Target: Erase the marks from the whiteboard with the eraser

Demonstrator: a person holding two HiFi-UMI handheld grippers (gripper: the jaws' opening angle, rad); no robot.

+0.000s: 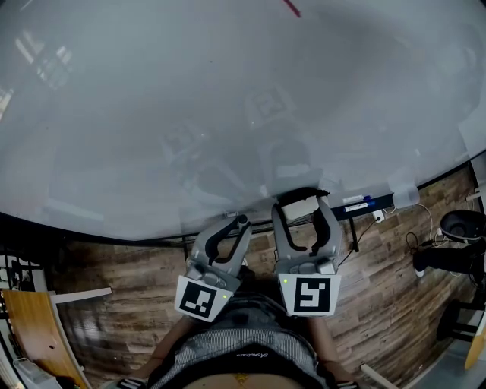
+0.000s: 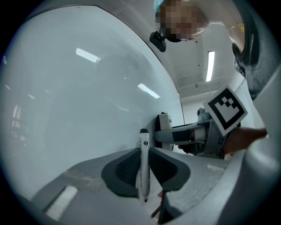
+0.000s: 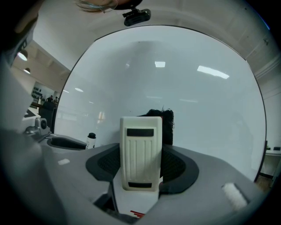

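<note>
A large whiteboard [image 1: 228, 99] fills the head view, with a short red mark [image 1: 292, 8] near its top edge. My right gripper [image 1: 305, 220] is shut on a white eraser [image 3: 141, 151] with a black felt pad, held low near the board's bottom edge. My left gripper [image 1: 228, 232] is shut on a white marker [image 2: 144, 165] standing upright between its pads. Both grippers sit side by side just below the board. In the right gripper view the whiteboard [image 3: 175, 79] looks clean ahead of the eraser.
A tray under the board holds markers [image 1: 357, 203] to the right of my right gripper. Wood-pattern flooring [image 1: 380, 289] lies below. A wooden chair [image 1: 30, 327] stands at lower left, and a black device [image 1: 459, 228] with cables at far right.
</note>
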